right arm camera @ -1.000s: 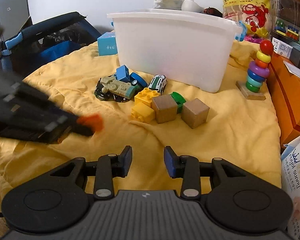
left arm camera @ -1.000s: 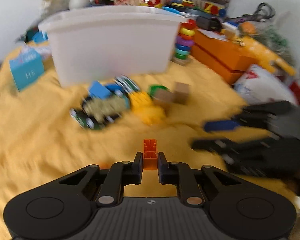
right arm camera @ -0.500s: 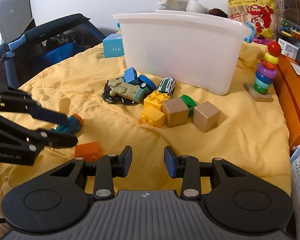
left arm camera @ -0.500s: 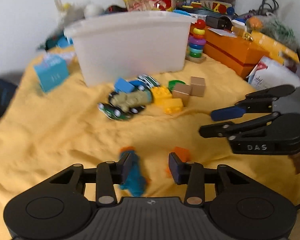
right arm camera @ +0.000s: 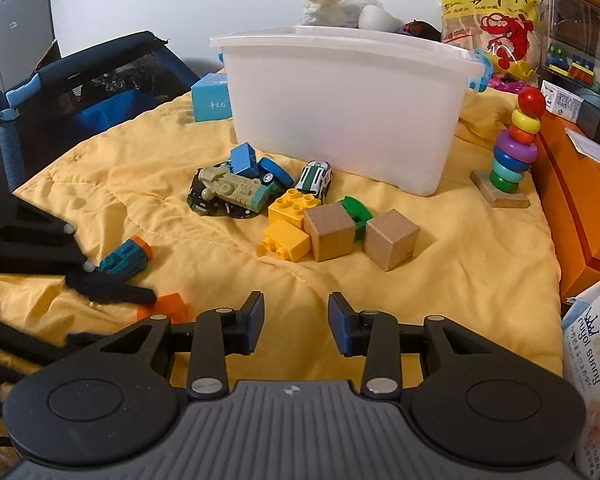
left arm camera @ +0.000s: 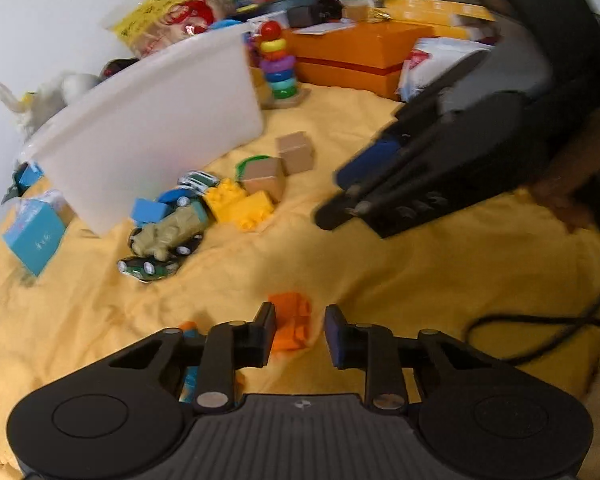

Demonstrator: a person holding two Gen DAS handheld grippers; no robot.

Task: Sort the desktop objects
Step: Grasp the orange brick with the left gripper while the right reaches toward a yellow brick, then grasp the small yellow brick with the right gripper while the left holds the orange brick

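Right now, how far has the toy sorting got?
Barely begun, it seems. Both the left gripper and the right gripper are open and empty. The orange brick, wooden cubes and toy cars lie on the blanket, outside the white bin.

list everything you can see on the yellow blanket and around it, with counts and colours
bin: 1, white, back of blanket
wooden cubes: 2, tan, centre
yellow bricks: 2, left of cubes
green piece: 1, between cubes
toy vehicles: a pile, khaki, blue, green, before bin
orange brick: 1, near edge
teal toy: 1, orange tip, left
ring stacker: 1, rainbow, right
teal box: 1, left of bin
orange boxes: stacked, right edge
left gripper: black, open over orange brick
right gripper: black, open
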